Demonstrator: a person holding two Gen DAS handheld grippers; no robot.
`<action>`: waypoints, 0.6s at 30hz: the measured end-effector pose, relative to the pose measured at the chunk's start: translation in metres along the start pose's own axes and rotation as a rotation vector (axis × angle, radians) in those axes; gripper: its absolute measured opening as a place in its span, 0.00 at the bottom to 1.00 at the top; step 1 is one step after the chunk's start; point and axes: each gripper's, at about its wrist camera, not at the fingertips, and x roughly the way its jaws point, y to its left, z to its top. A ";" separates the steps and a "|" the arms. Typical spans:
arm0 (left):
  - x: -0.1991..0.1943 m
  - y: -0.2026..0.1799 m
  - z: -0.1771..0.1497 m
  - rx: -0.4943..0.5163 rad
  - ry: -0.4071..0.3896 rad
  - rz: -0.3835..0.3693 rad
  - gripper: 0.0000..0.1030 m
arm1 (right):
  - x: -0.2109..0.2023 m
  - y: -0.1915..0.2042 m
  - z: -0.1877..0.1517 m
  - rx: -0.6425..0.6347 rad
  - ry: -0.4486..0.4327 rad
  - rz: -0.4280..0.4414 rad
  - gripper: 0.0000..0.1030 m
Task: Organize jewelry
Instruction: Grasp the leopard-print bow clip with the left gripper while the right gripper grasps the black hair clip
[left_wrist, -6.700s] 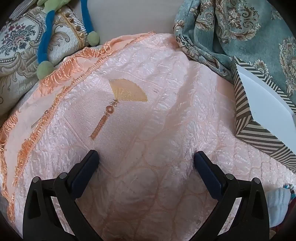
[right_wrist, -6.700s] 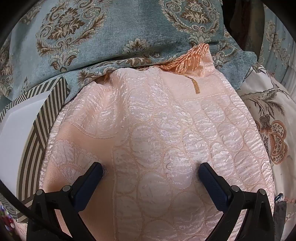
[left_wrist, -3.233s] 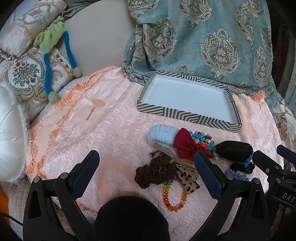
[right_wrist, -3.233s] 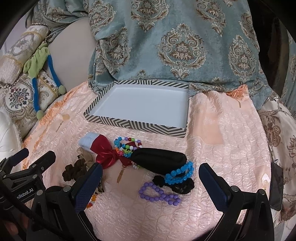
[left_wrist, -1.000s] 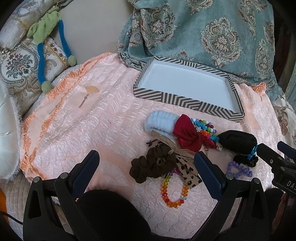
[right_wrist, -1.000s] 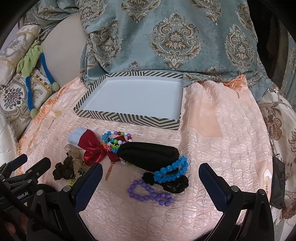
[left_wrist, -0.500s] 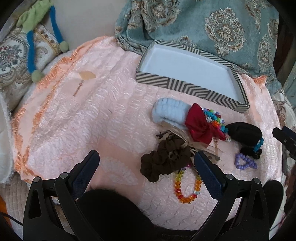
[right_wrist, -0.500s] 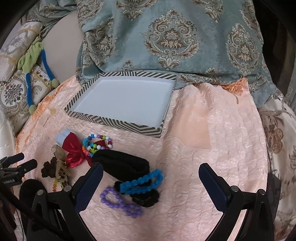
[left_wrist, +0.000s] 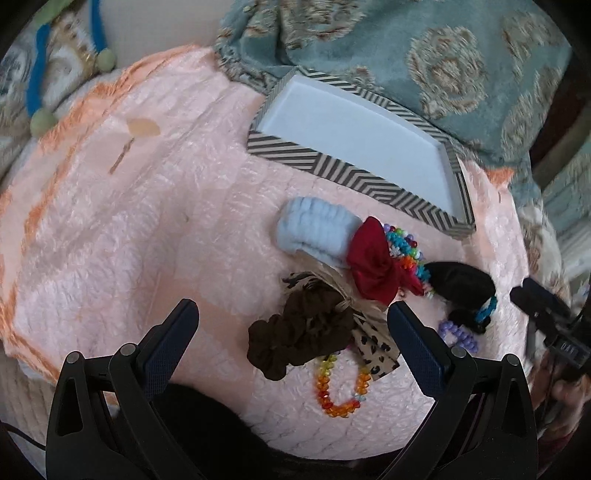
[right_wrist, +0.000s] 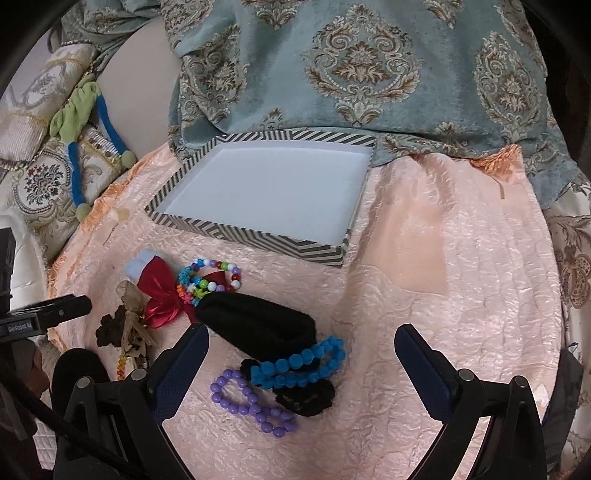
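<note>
A striped box with a white inside sits at the back of a peach quilt. In front lies a pile: light blue scrunchie, red bow, multicolour bead bracelet, black band, blue bead bracelet, purple bead bracelet, brown scrunchie, leopard bow, rainbow bead bracelet. My left gripper is open above the brown scrunchie. My right gripper is open over the blue bracelet.
A teal patterned blanket is draped behind the box. Embroidered cushions and a green-and-blue cord lie at the left. The quilt slopes off at its fringed edges. A dark round shape sits below the left gripper.
Both grippers have moved lower and closer to the pile. The left view has swung over the brown scrunchie, the right view over the blue and purple bracelets. Nothing has been grasped.
</note>
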 end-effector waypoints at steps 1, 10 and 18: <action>0.002 -0.005 -0.001 0.040 0.002 0.020 0.99 | 0.000 0.001 0.000 -0.003 0.001 0.005 0.98; 0.036 -0.008 -0.006 0.140 0.072 0.062 0.94 | 0.022 0.013 0.001 -0.106 0.052 0.006 0.85; 0.058 -0.008 -0.004 0.130 0.147 -0.047 0.46 | 0.059 0.005 0.005 -0.083 0.122 0.079 0.38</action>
